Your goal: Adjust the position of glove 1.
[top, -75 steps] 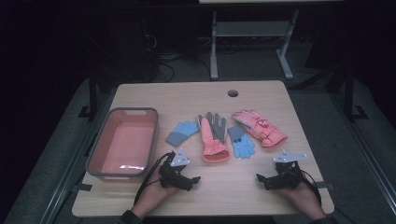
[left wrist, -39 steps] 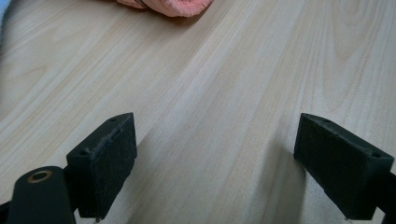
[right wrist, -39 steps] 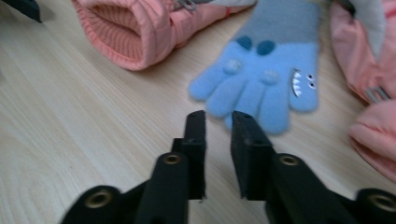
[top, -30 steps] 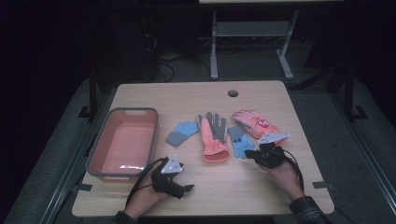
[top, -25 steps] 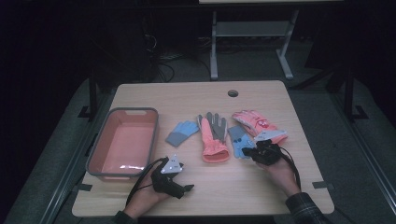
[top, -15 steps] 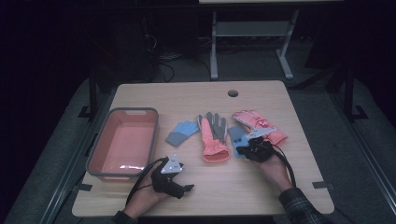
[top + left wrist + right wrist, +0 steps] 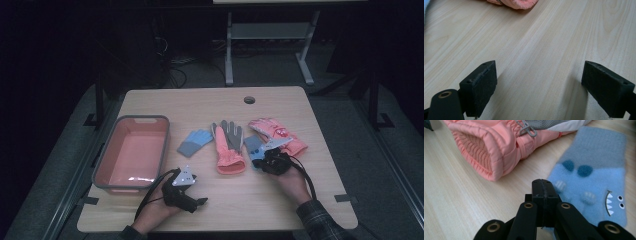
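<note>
R gripper (image 7: 264, 161) has moved fwd since 2.5 s ago, now at blue shark glove (image 7: 596, 185), just R of the peach/grey glove (image 7: 229, 145); jaws pressed together, nothing between. L gripper (image 7: 197, 201) near tray (image 7: 102, 162), jaws wide apart, empty, over bare surface (image 7: 544, 50).

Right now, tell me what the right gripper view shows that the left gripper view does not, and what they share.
Right gripper view alone: the right gripper with its fingers pressed together at the edge of the blue mitten, whose shark face with teeth and eyes is plain, and the pink glove's metal clip.

Left gripper view alone: the left gripper with its fingers wide apart over bare wood, nothing between them.

Both: the wooden table and the ribbed cuff of the pink glove, far off from the left, close from the right.
</note>
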Available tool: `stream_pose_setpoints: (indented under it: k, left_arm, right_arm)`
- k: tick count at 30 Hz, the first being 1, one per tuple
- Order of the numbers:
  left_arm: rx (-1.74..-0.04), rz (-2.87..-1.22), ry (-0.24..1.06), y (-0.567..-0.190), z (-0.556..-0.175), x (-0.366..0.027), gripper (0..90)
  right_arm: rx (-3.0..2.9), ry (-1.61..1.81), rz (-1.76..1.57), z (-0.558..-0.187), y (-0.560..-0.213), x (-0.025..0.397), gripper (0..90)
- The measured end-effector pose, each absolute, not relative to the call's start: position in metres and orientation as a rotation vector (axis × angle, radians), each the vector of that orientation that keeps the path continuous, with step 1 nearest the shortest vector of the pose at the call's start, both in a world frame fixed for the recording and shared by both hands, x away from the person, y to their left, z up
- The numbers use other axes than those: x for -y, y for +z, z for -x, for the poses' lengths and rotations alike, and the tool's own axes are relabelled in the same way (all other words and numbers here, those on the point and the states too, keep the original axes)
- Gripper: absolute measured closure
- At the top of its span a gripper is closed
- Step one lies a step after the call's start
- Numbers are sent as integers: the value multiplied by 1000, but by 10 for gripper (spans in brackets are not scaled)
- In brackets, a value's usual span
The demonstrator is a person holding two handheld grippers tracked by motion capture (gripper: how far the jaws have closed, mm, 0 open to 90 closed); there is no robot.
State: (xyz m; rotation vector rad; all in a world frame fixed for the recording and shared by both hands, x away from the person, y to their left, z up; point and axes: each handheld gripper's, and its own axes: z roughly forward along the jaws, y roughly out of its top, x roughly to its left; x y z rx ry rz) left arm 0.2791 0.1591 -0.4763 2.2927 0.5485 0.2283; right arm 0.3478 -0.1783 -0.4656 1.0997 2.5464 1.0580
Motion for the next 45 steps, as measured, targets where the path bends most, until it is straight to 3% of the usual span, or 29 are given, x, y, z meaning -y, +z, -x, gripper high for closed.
stream_pose_setpoints:
  k: [37, 45]
  left_arm:
    - [-548, -2287, 230, -477, -279, -159, 123]
    - [-553, -2286, 232, -477, -279, -159, 123]
  right_arm:
    - [-2620, 997, -1118, -276, -459, 237, 898]
    - [-2578, 1069, -1094, -283, -449, 232, 898]
